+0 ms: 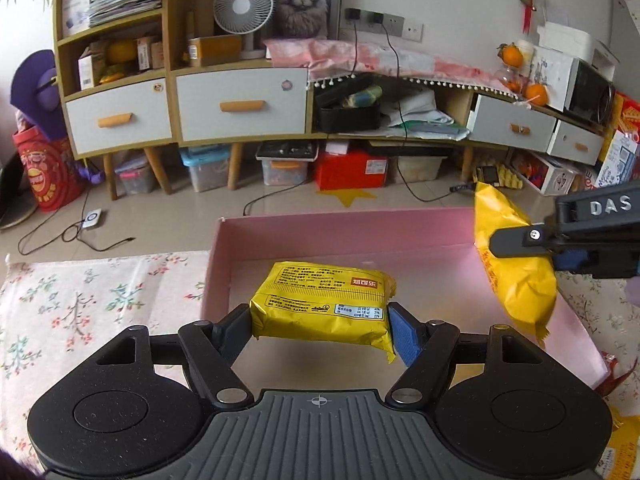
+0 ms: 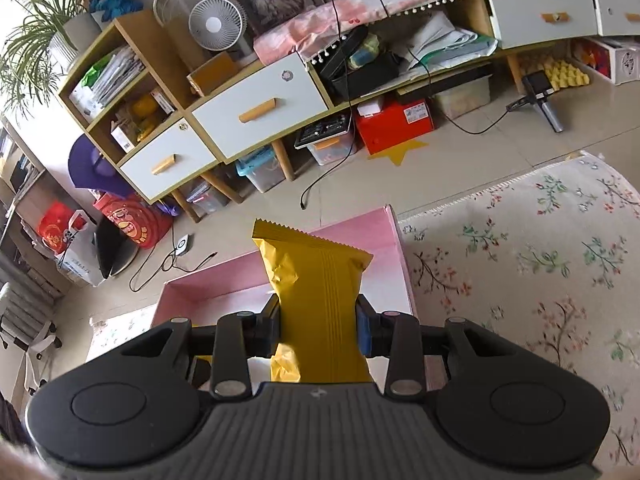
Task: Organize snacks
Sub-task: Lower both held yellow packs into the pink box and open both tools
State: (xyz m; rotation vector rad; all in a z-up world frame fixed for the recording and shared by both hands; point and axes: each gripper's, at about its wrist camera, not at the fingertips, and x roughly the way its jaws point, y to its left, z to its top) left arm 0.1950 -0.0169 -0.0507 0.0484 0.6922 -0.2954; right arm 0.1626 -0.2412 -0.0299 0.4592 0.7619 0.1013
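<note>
The left tool (image 1: 320, 322) is closed on a yellow snack packet (image 1: 324, 306), gripped across its short ends and held level above the open pink box (image 1: 400, 232) on the floral-clothed table (image 1: 100, 300). To its right, the right tool (image 2: 318, 326) pinches a second yellow packet (image 2: 316, 280) at its middle, hanging upright over the box's right side. Both packets look light, puffy and crinkly, their film probably slippery; a hold across the filled middle seems safer than the thin crimped seals
</note>
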